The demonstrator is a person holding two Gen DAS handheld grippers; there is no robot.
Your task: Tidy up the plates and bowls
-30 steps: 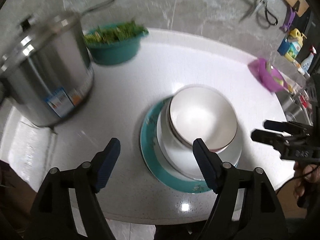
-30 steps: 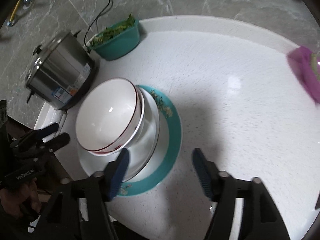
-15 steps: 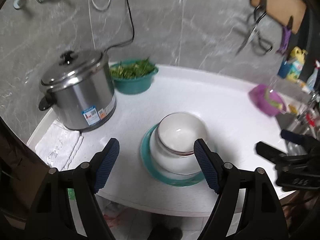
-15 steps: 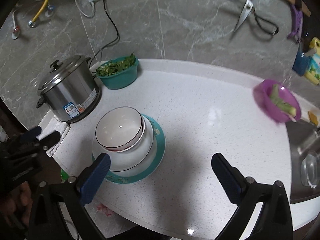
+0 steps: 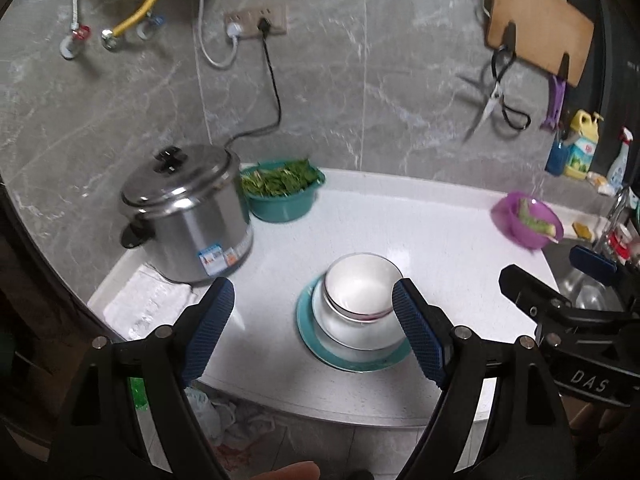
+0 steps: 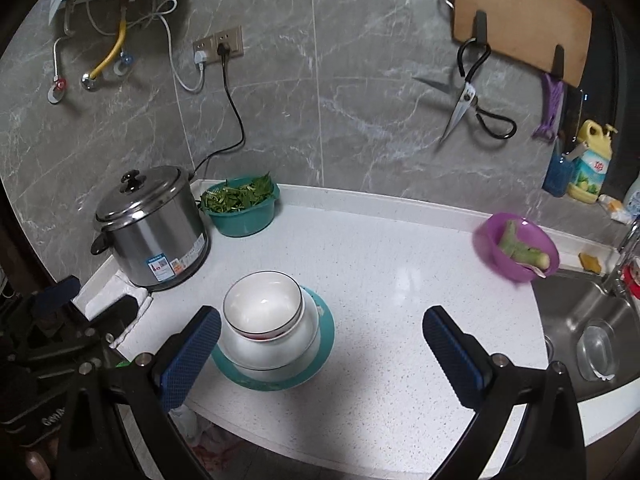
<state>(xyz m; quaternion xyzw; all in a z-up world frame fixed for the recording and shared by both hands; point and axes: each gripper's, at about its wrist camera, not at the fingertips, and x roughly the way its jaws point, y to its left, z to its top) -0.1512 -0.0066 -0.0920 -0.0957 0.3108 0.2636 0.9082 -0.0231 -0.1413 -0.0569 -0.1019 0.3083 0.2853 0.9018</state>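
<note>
My left gripper (image 5: 312, 320) has just been opening, nothing between its fingers; my right gripper (image 6: 320, 344) gapes empty too. The stacked bowls (image 6: 262, 312) sit on the teal plate (image 6: 324, 356), near the steel pot (image 6: 150, 236) and the greens basin (image 6: 242, 216).

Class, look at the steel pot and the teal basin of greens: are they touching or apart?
Cannot tell. In both wrist views the steel pot overlaps the near edge of the teal basin, so neither view shows a contact or a gap between them.
</note>
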